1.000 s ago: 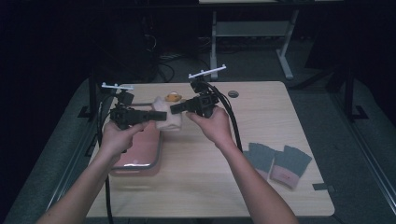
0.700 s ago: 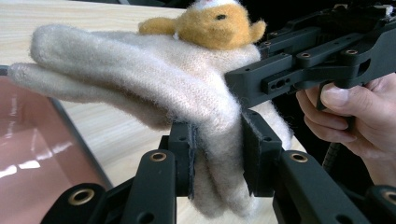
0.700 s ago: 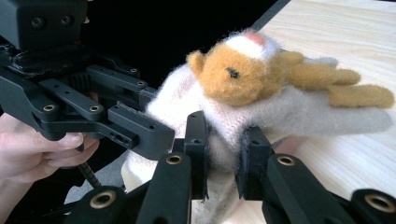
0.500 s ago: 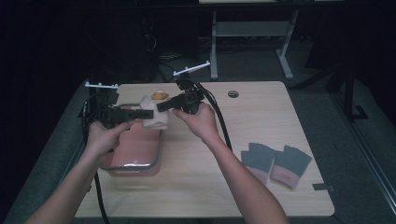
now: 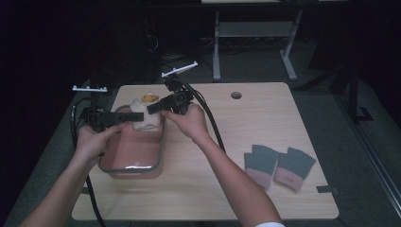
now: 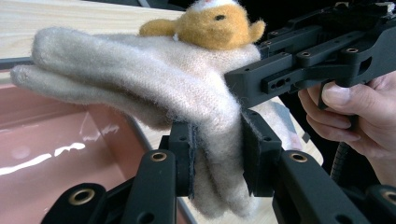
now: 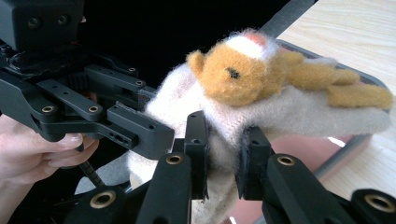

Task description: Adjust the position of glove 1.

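The left gripper is clamped on the cuff end of a cream woolly glove, with fabric pinched between both pads. The right gripper is clamped on the same glove from the opposite side. The glove is held in the air above the far end of a pink tray near the table's left edge. An orange plush animal sits on the glove. 2 grey-and-pink gloves lie near the table's right edge.

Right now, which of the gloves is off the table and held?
The cream glove with the orange plush animal, clamped by both grippers over the pink tray. The grey-and-pink pair lies flat at the table's right.
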The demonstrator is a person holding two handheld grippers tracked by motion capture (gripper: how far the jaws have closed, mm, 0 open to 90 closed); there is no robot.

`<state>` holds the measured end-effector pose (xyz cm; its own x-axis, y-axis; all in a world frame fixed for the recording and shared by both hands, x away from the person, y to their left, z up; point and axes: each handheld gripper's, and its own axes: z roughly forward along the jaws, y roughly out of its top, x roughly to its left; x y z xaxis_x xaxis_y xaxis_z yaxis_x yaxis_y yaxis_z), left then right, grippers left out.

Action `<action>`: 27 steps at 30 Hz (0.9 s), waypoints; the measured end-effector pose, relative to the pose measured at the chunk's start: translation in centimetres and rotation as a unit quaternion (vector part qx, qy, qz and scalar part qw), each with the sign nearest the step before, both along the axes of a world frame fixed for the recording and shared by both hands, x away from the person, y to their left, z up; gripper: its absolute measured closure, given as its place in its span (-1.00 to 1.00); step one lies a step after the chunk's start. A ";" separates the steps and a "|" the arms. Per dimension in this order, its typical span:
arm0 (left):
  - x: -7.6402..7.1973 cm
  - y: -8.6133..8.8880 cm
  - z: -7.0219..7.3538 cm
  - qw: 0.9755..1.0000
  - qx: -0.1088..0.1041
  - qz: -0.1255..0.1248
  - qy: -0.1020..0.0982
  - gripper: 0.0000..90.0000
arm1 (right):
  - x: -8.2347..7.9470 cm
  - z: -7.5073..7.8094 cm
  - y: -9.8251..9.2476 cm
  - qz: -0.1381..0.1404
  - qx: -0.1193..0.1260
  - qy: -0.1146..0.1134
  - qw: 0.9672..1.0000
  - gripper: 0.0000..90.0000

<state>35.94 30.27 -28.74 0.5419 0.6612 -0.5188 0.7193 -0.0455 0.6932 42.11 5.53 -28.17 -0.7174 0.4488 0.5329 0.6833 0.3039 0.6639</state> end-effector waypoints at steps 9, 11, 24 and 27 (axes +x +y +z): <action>0.0 1.5 -0.8 1.000 -0.002 0.018 0.011 0.53 | 0.8 -1.0 1.9 0.011 -0.001 0.013 1.000 0.72; 0.0 1.9 -1.1 1.000 -0.003 0.022 0.015 0.53 | 0.9 -1.3 2.2 0.012 0.002 0.018 1.000 0.72; -0.1 3.3 -4.0 0.998 -0.002 0.040 0.045 0.53 | 1.6 -4.3 4.2 0.024 -0.008 0.051 0.998 0.72; -0.1 3.6 -4.7 0.998 0.001 0.042 0.053 0.53 | 1.6 -5.1 4.5 0.027 -0.007 0.056 0.998 0.72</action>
